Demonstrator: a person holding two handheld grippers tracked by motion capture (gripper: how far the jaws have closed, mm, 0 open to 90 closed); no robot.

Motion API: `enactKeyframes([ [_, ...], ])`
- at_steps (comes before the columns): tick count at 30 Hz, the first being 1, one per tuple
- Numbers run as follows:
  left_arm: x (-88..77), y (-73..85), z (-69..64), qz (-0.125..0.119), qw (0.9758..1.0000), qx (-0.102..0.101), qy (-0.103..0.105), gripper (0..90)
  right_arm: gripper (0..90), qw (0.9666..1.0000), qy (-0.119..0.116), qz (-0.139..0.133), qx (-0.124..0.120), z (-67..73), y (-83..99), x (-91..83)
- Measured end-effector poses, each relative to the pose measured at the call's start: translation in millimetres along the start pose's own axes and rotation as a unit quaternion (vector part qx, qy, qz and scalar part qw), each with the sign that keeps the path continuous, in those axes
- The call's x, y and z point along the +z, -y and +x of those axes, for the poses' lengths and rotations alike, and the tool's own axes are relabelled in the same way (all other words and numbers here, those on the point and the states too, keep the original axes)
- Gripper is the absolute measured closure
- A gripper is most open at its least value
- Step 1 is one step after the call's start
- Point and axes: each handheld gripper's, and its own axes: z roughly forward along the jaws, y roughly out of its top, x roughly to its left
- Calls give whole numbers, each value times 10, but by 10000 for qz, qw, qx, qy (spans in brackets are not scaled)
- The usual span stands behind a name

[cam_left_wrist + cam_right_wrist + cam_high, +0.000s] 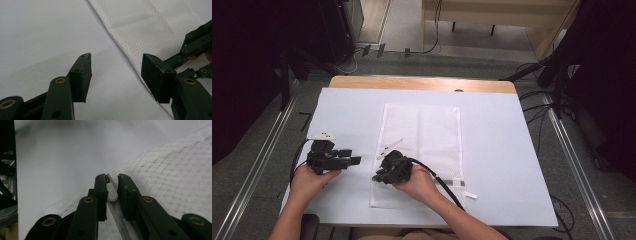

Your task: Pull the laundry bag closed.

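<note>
A white mesh bag (432,130) lies flat in the middle of the table, its zipper (117,217) running along the near left edge. My right gripper (377,176) sits low on the bag's near left corner. In the right gripper view its jaws (112,192) stand close together, with the small white zipper pull (112,195) pinched between the pads. My left gripper (354,156) rests left of the bag above the bare sheet, pointing toward it. It is open (116,75) with nothing between its fingers. The bag's edge (150,27) lies just past its right jaw.
A white sheet (347,115) covers the table, and a strip of wood (422,82) shows at the far edge. A white tag (470,195) pokes out at the bag's near right corner. The right gripper's cable (437,177) trails back across the bag. Metal rails run along both sides.
</note>
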Motion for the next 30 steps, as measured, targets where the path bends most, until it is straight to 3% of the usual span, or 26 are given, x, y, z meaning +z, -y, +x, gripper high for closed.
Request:
enactKeyframes([
  [5, -6, 1, 8, -1, 10000, 1, 4, 422, 793, 9999, 46, 42, -141, -18, 17, 24],
  [11, -9, 3, 8, -6, 10000, 1, -19, 423, 738, 9999, -51, -91, 19, -57, 3, -19],
  [14, -3, 3, 5, -15, 10000, 2, -2, 423, 765, 9999, -85, -125, 40, -60, -3, -36],
  [19, -9, 2, 8, 11, 10000, 0, -21, 423, 799, 9999, -81, 76, -29, -46, 20, 16],
  [30, -7, 4, 5, -15, 10000, 8, -23, 424, 876, 9996, -113, 35, -245, 20, 45, 10],
])
